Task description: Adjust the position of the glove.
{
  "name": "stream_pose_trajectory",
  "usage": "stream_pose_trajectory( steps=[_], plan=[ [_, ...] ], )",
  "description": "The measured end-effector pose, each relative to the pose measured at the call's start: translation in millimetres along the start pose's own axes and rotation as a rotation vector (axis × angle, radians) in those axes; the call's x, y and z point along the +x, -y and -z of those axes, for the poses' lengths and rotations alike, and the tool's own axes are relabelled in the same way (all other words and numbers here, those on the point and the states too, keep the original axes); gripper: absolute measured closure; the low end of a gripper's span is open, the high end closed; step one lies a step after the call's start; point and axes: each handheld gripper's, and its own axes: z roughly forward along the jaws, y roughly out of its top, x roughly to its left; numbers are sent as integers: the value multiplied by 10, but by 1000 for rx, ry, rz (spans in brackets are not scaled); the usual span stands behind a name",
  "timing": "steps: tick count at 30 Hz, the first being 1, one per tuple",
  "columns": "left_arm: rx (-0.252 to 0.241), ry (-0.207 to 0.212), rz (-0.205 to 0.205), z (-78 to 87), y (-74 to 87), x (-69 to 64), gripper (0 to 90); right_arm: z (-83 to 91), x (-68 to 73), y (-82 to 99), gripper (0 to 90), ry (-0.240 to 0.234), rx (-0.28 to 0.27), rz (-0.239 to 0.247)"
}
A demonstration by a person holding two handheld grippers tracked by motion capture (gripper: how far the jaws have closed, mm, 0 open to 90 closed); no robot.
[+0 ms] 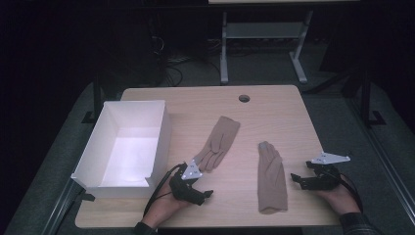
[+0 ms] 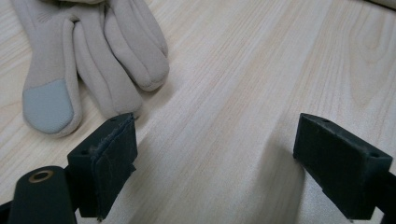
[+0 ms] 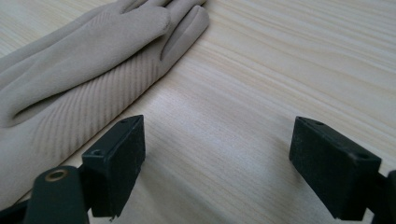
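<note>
Right glove (image 1: 271, 178) flat, lengthwise front to back, fingertips toward far edge.

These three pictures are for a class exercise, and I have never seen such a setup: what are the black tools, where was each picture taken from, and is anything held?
A person sits at a wooden table with a hand-held gripper in each hand: the left gripper and the right gripper. One camera looks down from above; the other two ride on the grippers and look along their black jaws. On the table lie two beige gloves, a left glove and a right glove, beside an empty white box. Both grippers are open and hold nothing.
</note>
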Motion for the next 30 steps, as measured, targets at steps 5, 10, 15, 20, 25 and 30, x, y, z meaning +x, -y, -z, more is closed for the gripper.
stream_pose_trajectory(
  steps=[5,10,15,20,25,30],
  plan=[
    [5,-13,10,-1,-6,-13,130,-12,15,16,153,6,-10,-5],
    [62,-12,27,11,-84,-25,138,-15,16,13,149,8,-10,-5],
    [38,10,46,73,-202,-66,146,-17,17,13,147,8,-10,-5],
    [9,19,77,129,-360,-38,267,-18,16,12,145,7,-10,-3],
    [5,15,107,124,-522,69,529,-18,14,11,145,6,-10,-2],
    [-9,28,133,57,-668,172,786,-19,13,9,145,5,-7,1]
  ],
)
